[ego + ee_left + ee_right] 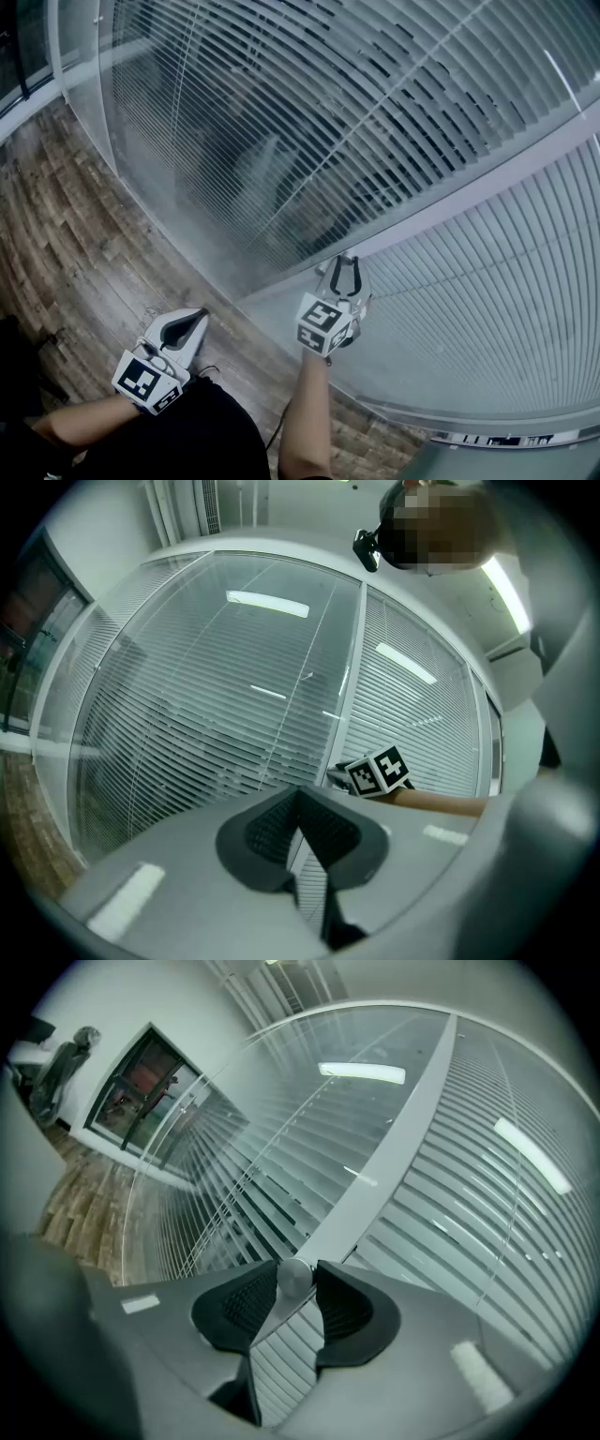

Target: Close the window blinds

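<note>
One smooth round knob [293,1277] clamped in right gripper [345,278] jaws; left gripper [300,793] jaws closed, empty.

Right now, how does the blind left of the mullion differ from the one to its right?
The left blind has slats tilted open, dark gaps between; the right blind has them closed, no gaps. The left blind looks darker, the right blind evenly pale. Both have white horizontal slats.

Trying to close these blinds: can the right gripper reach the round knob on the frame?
Likely yes: the knob sits between the right gripper's jaws, which seem to press on it; nothing blocks it.
</note>
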`<state>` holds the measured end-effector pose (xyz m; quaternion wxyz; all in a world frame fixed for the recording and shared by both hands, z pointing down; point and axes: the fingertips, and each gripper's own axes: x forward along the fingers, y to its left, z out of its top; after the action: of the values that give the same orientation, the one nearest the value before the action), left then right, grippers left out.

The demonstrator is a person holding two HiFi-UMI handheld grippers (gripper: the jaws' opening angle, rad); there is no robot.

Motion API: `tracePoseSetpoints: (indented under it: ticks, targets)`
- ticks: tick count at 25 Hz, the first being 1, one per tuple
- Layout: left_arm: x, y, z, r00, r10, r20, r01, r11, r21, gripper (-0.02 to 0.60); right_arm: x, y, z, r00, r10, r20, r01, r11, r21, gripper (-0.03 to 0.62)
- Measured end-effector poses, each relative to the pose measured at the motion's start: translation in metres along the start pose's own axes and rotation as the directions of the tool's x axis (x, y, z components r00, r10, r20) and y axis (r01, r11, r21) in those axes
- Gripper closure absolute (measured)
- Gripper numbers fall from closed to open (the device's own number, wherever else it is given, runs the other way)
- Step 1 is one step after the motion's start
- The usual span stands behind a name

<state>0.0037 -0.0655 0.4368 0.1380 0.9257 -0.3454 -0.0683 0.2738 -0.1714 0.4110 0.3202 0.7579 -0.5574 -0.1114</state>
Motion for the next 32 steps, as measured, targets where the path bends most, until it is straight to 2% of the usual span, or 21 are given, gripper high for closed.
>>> tracePoseSetpoints:
  ticks: [5, 9, 12, 14, 18, 19, 24, 25, 27, 29, 32]
  targets:
    - [-0.002, -0.002, 0.003, 1.000, -0.001, 0.000, 0.001, 1.000, -0.005, 0.580, -0.002, -0.005, 0.005, 0.999, 0.023, 0.028, -0.028, 0.983, 0.180, 0.462]
    - [-0.001, -0.005, 0.006, 1.000, -0.002, 0.001, 0.002, 1.000, -0.014, 0.580, -0.002, -0.014, 0.008, 0.999, 0.016, 0.048, -0.031, 0.940, 0.341, 0.464]
    - [-0.001, -0.005, 0.003, 1.000, -0.005, 0.003, 0.005, 1.000, -0.015, 0.580, -0.001, -0.012, 0.002, 0.998, 0.025, 0.051, -0.045, 0.894, 0.446, 0.464]
    - [-0.001, -0.005, 0.002, 1.000, -0.008, 0.000, 0.008, 1.000, -0.015, 0.580, -0.001, -0.014, 0.001, 0.998, 0.023, 0.062, -0.052, 0.851, 0.523, 0.464]
    - [-0.002, -0.004, 0.004, 1.000, -0.009, -0.004, 0.009, 1.000, -0.020, 0.580, -0.002, -0.018, 0.002, 0.996, 0.015, 0.092, -0.075, 0.711, 0.699, 0.465]
    - [-0.003, -0.003, 0.004, 1.000, -0.009, -0.005, 0.009, 1.000, -0.021, 0.580, -0.003, -0.018, 0.001, 0.995, 0.014, 0.095, -0.078, 0.689, 0.721, 0.465]
    - [-0.002, -0.003, 0.003, 1.000, -0.015, -0.006, 0.015, 1.000, -0.016, 0.580, -0.001, -0.019, -0.002, 0.993, 0.027, 0.111, -0.102, 0.643, 0.759, 0.464]
    - [-0.001, -0.003, 0.001, 1.000, -0.014, -0.007, 0.014, 1.000, -0.015, 0.580, 0.001, -0.018, -0.003, 0.993, 0.036, 0.109, -0.106, 0.652, 0.750, 0.462]
    - [-0.001, -0.001, -0.002, 1.000, -0.011, -0.007, 0.010, 1.000, -0.015, 0.580, 0.002, -0.015, -0.007, 0.994, 0.052, 0.095, -0.104, 0.703, 0.703, 0.457]
    - [-0.002, 0.001, -0.002, 1.000, -0.006, -0.007, 0.006, 1.000, -0.018, 0.580, -0.002, -0.017, -0.002, 0.995, 0.054, 0.089, -0.097, 0.784, 0.613, 0.456]
    - [-0.005, 0.003, 0.004, 1.000, 0.002, -0.009, -0.002, 1.000, -0.024, 0.580, -0.012, -0.021, 0.015, 0.996, 0.045, 0.082, -0.073, 0.923, 0.377, 0.428]
